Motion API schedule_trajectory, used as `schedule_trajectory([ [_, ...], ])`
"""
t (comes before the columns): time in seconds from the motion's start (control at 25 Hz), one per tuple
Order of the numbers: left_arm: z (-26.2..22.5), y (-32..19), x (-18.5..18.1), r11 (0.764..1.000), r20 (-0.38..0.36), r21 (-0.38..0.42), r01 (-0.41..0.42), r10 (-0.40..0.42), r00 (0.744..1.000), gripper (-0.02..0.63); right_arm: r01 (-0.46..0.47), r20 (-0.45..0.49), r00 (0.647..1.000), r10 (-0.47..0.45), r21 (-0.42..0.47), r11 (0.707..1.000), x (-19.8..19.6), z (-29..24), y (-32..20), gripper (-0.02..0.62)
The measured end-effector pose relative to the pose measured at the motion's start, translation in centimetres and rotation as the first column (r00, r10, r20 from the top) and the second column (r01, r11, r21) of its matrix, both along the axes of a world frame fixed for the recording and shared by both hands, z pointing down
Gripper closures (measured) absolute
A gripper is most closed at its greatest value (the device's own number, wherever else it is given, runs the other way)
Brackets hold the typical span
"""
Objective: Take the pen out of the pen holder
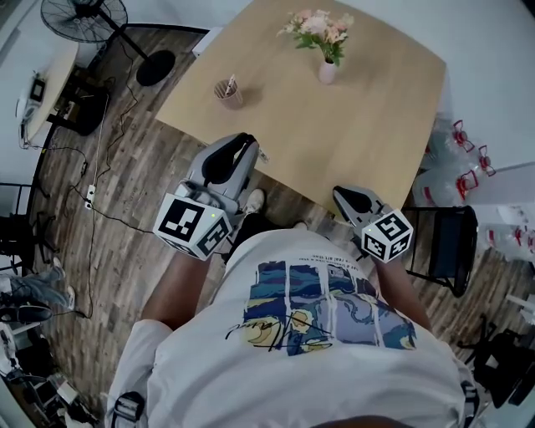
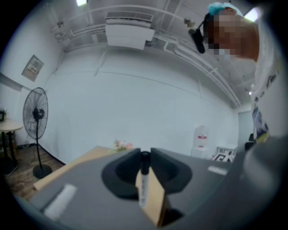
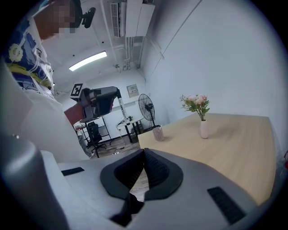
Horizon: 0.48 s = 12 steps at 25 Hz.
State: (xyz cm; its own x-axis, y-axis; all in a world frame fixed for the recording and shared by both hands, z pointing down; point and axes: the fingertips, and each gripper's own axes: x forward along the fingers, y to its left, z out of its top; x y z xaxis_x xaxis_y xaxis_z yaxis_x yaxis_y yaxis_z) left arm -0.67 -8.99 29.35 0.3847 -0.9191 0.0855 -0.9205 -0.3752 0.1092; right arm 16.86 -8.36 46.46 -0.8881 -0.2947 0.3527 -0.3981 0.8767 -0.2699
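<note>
A white pen with a black cap stands between the jaws of my left gripper, which is shut on it. In the head view that gripper hovers level at the near edge of the wooden table, short of the brown pen holder; a white item still pokes out of the holder. My right gripper stays at the table's near right edge, its jaws closed together with nothing between them. From the right gripper view the pen holder stands at the table's far left corner.
A pink vase of flowers stands at the back of the table. A standing fan and floor cables lie to the left. A black chair and water bottles are on the right.
</note>
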Motion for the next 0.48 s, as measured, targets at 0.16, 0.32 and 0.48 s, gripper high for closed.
schedule_trajectory([
  [0.16,0.41,0.57,-0.13,1.0,0.003,-0.014,0.012,-0.012,1.0,0.532,0.016,0.007,1.0,-0.016,0.01,1.0,-0.29,-0.05,0.56,0.588],
  [0.32,0.44,0.76,-0.1,1.0,0.007,-0.02,0.018,-0.018,1.0,0.532,0.021,0.013,1.0,-0.021,0.014,1.0,-0.25,-0.05,0.68,0.588],
  [0.48,0.44,0.98,0.3,1.0,0.012,-0.02,0.014,-0.013,1.0,0.532,0.019,0.015,1.0,-0.019,0.018,1.0,0.06,0.07,1.12,0.588],
])
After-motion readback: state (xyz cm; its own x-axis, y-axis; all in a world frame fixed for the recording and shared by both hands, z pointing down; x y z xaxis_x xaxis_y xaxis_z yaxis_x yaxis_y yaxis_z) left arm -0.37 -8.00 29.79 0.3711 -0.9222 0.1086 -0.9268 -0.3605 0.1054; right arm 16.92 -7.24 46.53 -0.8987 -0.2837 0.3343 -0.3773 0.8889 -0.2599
